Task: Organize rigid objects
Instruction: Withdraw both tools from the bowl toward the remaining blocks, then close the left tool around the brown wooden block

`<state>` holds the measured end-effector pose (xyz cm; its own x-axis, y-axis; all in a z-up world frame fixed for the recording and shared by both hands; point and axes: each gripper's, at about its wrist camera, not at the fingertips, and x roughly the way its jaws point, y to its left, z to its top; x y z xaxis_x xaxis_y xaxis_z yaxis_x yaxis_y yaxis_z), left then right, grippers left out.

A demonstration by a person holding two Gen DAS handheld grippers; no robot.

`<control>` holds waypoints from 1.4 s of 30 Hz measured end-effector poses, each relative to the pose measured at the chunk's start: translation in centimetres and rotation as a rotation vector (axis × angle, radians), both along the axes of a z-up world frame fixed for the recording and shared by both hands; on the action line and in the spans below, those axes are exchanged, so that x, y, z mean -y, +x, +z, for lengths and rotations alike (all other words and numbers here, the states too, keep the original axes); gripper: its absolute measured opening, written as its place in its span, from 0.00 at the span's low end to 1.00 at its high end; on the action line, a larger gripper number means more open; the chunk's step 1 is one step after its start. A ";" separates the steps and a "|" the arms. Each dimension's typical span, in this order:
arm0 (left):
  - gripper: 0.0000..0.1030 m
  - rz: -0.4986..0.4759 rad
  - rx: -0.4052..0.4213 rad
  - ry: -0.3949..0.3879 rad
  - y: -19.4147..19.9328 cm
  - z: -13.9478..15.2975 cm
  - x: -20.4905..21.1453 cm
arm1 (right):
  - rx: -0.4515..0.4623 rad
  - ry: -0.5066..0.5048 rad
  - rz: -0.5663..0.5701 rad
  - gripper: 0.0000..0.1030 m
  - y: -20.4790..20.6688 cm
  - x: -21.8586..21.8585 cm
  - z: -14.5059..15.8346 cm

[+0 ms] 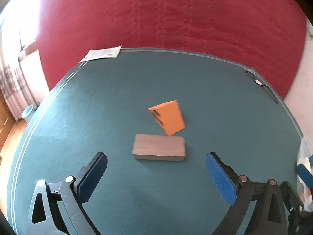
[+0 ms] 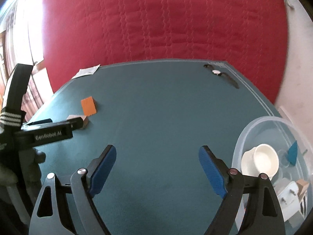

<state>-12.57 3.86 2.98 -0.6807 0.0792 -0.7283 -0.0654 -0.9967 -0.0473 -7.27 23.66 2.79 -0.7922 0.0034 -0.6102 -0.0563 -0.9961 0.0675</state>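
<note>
A flat brown block (image 1: 159, 147) lies on the teal table mat (image 1: 97, 101), just ahead of my open left gripper (image 1: 156, 168). An orange box (image 1: 168, 117) lies right behind the block, touching or nearly touching it. In the right wrist view the orange box (image 2: 89, 106) and the brown block (image 2: 84, 120) sit at the far left, partly hidden by the left gripper's body (image 2: 49, 134). My right gripper (image 2: 157, 162) is open and empty over bare mat. A clear plastic tub (image 2: 252, 129) at the right holds a white bowl (image 2: 263, 160) and several small items.
A wristwatch (image 2: 220, 73) lies at the mat's far right corner. A white paper slip (image 1: 101, 54) lies at the far left corner. A red quilted bed cover (image 2: 166, 23) rises behind the table. The tub's edge shows at the left wrist view's right side (image 1: 305, 164).
</note>
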 end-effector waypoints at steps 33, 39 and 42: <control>0.63 -0.023 0.044 -0.062 -1.3 -1.1 -0.7 | 0.037 -0.079 0.032 0.85 0.0 -0.3 -0.2; 0.61 -0.005 0.051 -0.060 -1.2 -0.9 0.1 | 0.038 -0.080 0.038 0.85 0.1 -0.2 -0.2; 0.61 0.006 0.046 -0.057 -0.7 -0.6 0.6 | 0.043 -0.077 0.043 0.85 0.0 -0.1 -0.2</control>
